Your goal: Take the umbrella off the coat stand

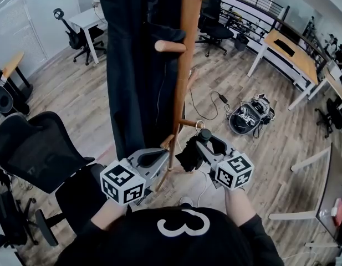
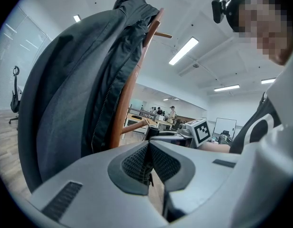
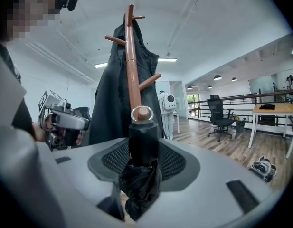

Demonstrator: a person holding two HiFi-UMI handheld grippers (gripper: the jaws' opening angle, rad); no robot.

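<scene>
A wooden coat stand [image 1: 182, 65] rises in front of me, with a dark jacket [image 1: 138, 65] draped over its left side. A folded black umbrella [image 1: 189, 151] hangs low on the stand, its metal ring [image 3: 140, 113] looped round the tip of a low peg [image 1: 187, 122]. My right gripper [image 1: 203, 143] is shut on the umbrella's black handle [image 3: 143, 141], and the bunched fabric [image 3: 138, 186] droops below the jaws. Just left of the pole [image 2: 128, 96], my left gripper [image 1: 155, 158] is shut with nothing between its pads [image 2: 137, 161]. The jacket [image 2: 75, 94] fills the left gripper view.
A black office chair [image 1: 40, 148] stands close at my left. On the wooden floor to the right lie a backpack [image 1: 251, 115] and a cable [image 1: 220, 100]. Desks [image 1: 290, 51] and more chairs [image 1: 215, 29] stand farther back.
</scene>
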